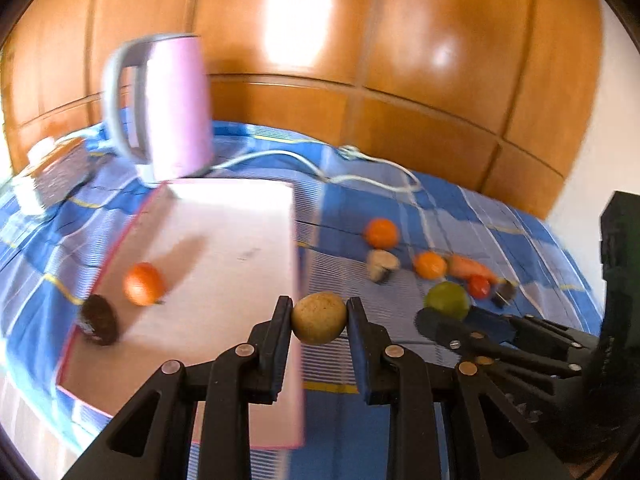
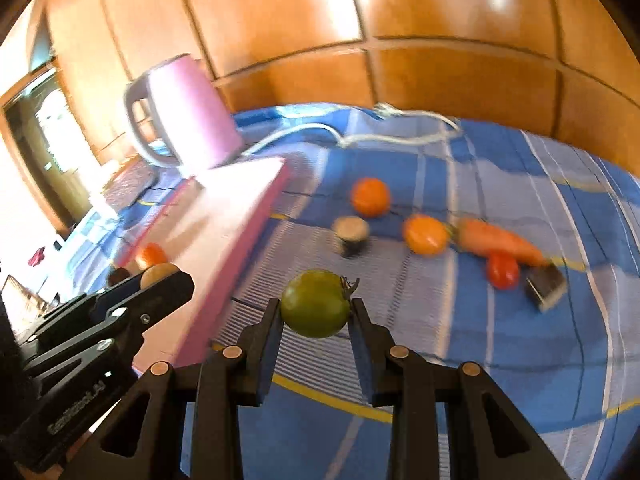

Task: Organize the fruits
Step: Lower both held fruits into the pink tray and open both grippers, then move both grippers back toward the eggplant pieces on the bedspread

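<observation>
My left gripper (image 1: 319, 318) is shut on a round tan fruit (image 1: 319, 319) and holds it over the right edge of the shallow pink box (image 1: 224, 240). In that box lie an orange fruit (image 1: 143, 284) and a dark brown fruit (image 1: 99, 320). My right gripper (image 2: 315, 306) is shut on a green fruit (image 2: 315, 304) above the blue checked cloth (image 2: 520, 340). The right gripper also shows in the left wrist view (image 1: 452, 316), and the left gripper in the right wrist view (image 2: 160, 280). On the cloth lie two oranges (image 2: 370, 196) (image 2: 425, 234), a carrot (image 2: 496, 242) and a red tomato (image 2: 502, 270).
A pink kettle (image 1: 168, 104) stands behind the box, with a white cable (image 1: 360, 168) trailing over the cloth. A cut mushroom-like piece (image 2: 351, 234) and a small dark block (image 2: 546, 286) lie among the fruit. Wooden panels (image 1: 400, 60) close off the back.
</observation>
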`<state>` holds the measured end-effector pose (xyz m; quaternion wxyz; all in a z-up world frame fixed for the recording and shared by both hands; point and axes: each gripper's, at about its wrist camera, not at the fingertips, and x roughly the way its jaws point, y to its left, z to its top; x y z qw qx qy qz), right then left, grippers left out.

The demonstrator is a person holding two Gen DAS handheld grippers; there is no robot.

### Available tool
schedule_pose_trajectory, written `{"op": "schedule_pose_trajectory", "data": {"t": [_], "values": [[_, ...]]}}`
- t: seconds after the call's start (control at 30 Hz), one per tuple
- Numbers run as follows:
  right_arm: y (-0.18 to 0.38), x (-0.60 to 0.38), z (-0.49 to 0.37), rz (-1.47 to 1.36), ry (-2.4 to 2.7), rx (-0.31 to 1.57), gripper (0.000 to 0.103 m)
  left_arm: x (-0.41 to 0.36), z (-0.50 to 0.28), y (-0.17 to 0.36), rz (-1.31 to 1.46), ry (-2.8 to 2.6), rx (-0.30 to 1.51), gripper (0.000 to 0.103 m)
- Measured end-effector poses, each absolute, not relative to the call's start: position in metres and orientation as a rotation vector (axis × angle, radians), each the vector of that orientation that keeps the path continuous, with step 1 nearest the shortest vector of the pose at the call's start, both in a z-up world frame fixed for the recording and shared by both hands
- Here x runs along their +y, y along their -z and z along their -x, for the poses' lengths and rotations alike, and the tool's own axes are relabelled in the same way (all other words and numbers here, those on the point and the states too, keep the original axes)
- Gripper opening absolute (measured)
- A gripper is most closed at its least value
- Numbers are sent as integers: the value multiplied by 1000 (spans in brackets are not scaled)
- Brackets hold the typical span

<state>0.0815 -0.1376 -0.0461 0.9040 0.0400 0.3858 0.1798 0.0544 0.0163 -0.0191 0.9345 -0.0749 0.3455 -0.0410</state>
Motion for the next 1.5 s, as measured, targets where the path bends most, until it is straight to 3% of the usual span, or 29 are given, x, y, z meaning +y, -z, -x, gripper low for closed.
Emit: {"op": "schedule_pose_trajectory", "data": {"t": [0.3,0.63,0.87,1.5], "values": [[21,-69,-114,-94,-567,837,35,95,-63,33,270,-120,753,28],[35,-50,-109,-150,-600,872,39,118,-62,49,311,-227,787,30],[62,-106,-99,-190,-406,917,39,98,-62,47,271,-174,788,30],[66,-222,-83,-256,-99,873,39,15,-64,29,109,26,795,34]]}}
